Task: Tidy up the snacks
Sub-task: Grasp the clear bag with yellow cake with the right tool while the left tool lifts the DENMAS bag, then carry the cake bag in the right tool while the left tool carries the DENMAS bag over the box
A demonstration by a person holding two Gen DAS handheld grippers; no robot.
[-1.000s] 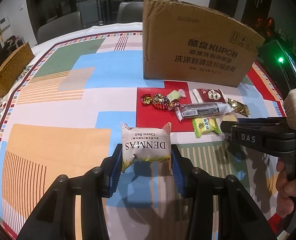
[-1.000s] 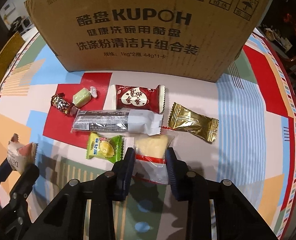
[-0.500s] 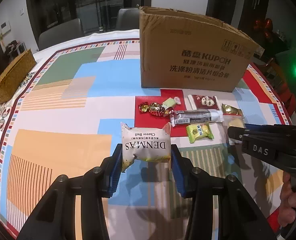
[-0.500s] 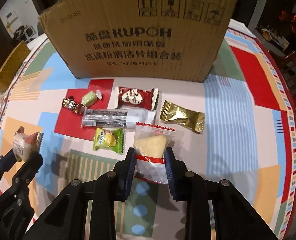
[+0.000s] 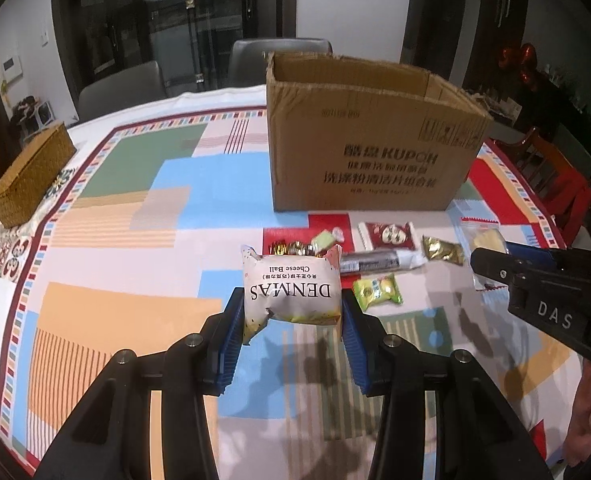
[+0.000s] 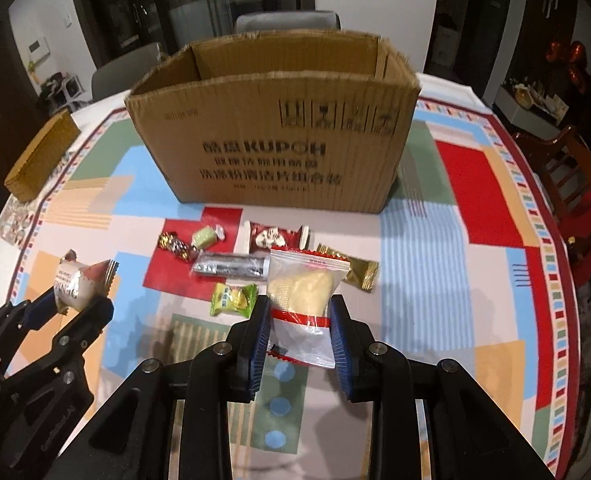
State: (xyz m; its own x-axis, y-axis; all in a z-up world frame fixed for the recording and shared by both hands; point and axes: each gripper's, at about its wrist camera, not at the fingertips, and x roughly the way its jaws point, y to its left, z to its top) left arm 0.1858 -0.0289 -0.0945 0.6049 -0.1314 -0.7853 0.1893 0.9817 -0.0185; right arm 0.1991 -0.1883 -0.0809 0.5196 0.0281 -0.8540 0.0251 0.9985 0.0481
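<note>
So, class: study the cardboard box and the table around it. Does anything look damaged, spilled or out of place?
Only minor things. The cardboard box has no top flaps and its rim is ragged, as if torn. Nothing has spilled: the loose snacks, such as the gold packet, lie intact in front of it.

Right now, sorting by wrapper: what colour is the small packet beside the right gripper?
Green packet with yellow print, clearest in the right wrist view.
</note>
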